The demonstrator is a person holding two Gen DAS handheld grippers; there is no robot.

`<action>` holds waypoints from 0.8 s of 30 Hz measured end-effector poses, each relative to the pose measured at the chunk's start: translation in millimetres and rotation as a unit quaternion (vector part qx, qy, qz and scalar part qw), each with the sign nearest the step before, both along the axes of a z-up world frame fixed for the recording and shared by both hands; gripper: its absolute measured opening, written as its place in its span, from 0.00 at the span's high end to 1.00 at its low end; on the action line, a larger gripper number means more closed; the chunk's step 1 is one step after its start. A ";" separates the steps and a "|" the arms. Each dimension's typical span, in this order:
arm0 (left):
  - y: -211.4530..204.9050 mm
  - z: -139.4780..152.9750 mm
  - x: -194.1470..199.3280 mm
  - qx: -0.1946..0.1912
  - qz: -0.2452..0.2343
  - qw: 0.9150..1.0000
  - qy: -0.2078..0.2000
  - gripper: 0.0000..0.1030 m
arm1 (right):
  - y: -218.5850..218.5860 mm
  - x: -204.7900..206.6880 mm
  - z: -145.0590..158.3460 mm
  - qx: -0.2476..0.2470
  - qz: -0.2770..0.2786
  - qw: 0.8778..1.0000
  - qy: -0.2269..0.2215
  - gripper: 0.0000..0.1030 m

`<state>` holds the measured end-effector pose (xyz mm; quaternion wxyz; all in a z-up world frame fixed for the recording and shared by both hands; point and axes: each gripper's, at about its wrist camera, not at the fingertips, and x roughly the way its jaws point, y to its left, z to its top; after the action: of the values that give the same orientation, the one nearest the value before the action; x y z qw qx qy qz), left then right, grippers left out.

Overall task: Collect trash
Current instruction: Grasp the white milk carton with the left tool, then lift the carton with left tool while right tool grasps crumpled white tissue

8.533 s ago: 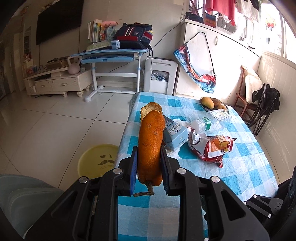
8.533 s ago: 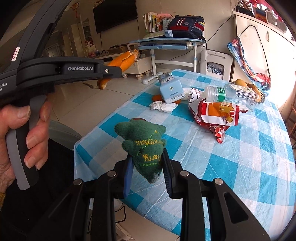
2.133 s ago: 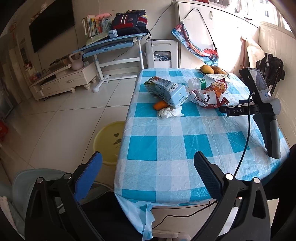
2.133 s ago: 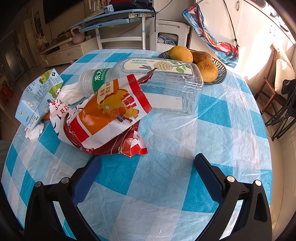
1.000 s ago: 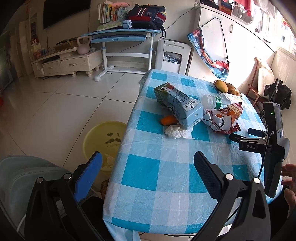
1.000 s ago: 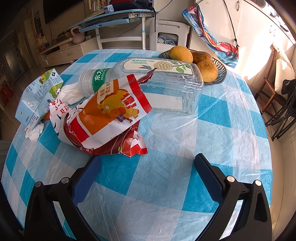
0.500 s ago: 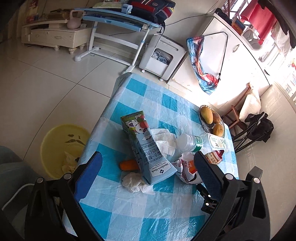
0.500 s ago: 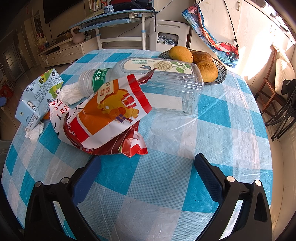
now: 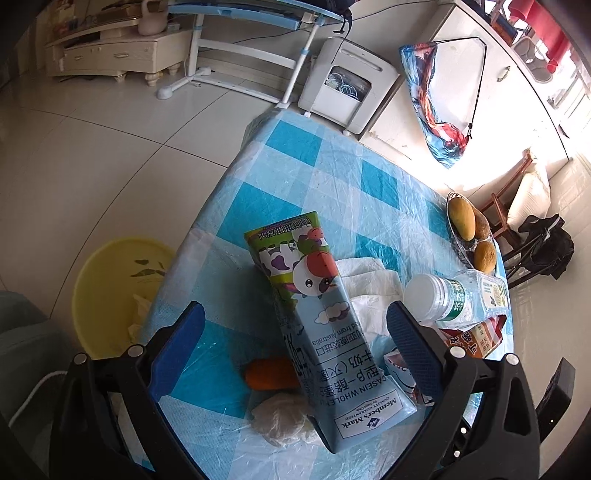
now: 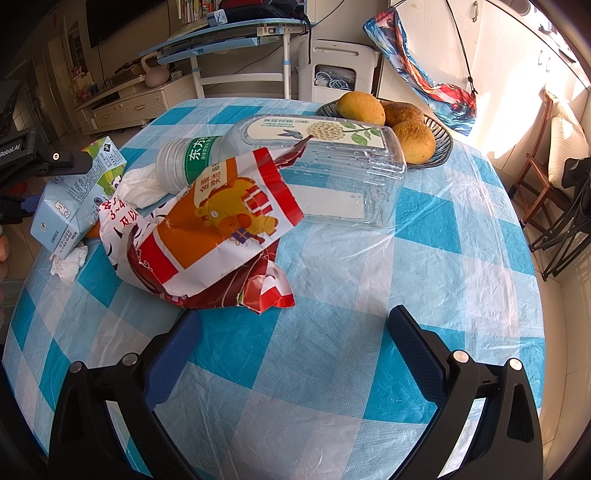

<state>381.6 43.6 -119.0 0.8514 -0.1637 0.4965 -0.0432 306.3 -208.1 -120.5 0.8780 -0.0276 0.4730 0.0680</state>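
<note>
My left gripper (image 9: 295, 336) is open and hangs over a light blue milk carton (image 9: 321, 325) that lies between its jaws on the checked table (image 9: 295, 166). An orange peel piece (image 9: 271, 373) and a crumpled tissue (image 9: 282, 422) lie beside the carton. A yellow bin (image 9: 110, 291) stands on the floor to the left. My right gripper (image 10: 295, 350) is open and empty above the tablecloth, near a red and orange snack bag (image 10: 218, 229), a plastic bottle (image 10: 192, 158) and a clear plastic box (image 10: 332, 173). The carton (image 10: 74, 199) shows at the left there.
A bowl of mangoes (image 10: 399, 129) stands at the table's far side. White napkins (image 9: 369, 288) lie under the carton. A chair (image 10: 535, 166) and a black stand (image 10: 565, 221) are to the right. A desk (image 9: 240, 14) and an appliance (image 9: 347, 88) stand beyond.
My left gripper has moved forward and down over the milk carton, which now lies between its open jaws. The right gripper has stayed still and open.
</note>
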 end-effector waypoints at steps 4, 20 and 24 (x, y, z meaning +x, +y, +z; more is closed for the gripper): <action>-2.3 -10.4 5.2 -0.028 -0.021 0.999 0.017 0.68 | 0.2 -0.3 0.0 0.001 0.000 1.000 0.000 0.06; 56.7 56.6 -88.9 -0.068 0.000 0.992 -0.103 0.71 | 30.4 -52.2 3.7 0.025 0.084 0.996 0.015 0.07; 83.7 52.1 -107.2 -0.105 0.038 0.989 -0.094 0.71 | 57.7 -73.1 12.6 0.039 0.131 0.990 -0.021 0.07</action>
<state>274.3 127.3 -66.8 0.8732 -0.2659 0.4009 -0.0783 233.2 -150.4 -108.0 0.8715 -0.0565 0.4439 0.2005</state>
